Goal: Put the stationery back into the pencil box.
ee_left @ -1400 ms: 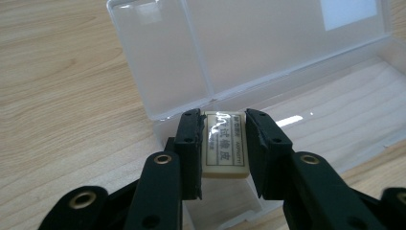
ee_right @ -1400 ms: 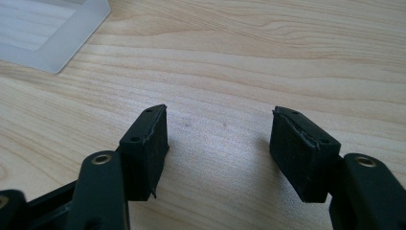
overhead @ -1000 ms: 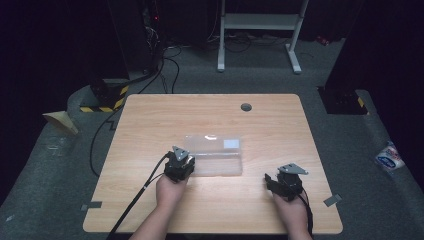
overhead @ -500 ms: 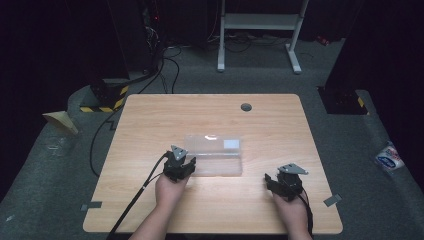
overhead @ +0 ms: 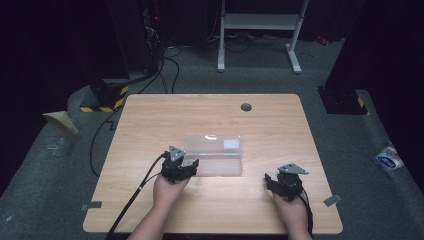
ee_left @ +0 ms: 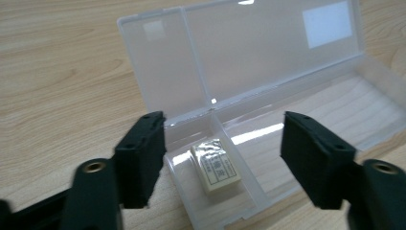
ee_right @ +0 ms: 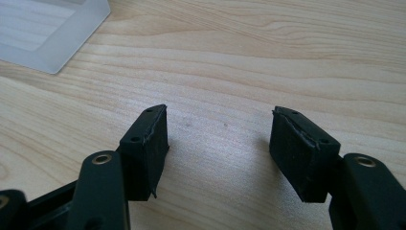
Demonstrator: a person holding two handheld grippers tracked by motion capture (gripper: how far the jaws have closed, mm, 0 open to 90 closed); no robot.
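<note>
Left gripper [ee_left: 222, 143], jaws wide, and right gripper [overhead: 284, 184], likewise wide and empty, remain unmoved from the earlier frames. Open clear plastic case [overhead: 214, 154] lies mid-frame, an eraser [ee_left: 216, 165] in its small end compartment. Wooden table [overhead: 150, 120]; grey carpet [overhead: 45, 165], dark room.

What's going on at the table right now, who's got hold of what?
Nobody grips anything yet. A person holds tongs in each hand over a wooden table. The left tongs are open, poised at the near end of an open clear plastic case, straddling its small compartment, where a small wrapped eraser-like block lies. The right tongs are open too, over bare tabletop beside the case, holding nothing.
</note>
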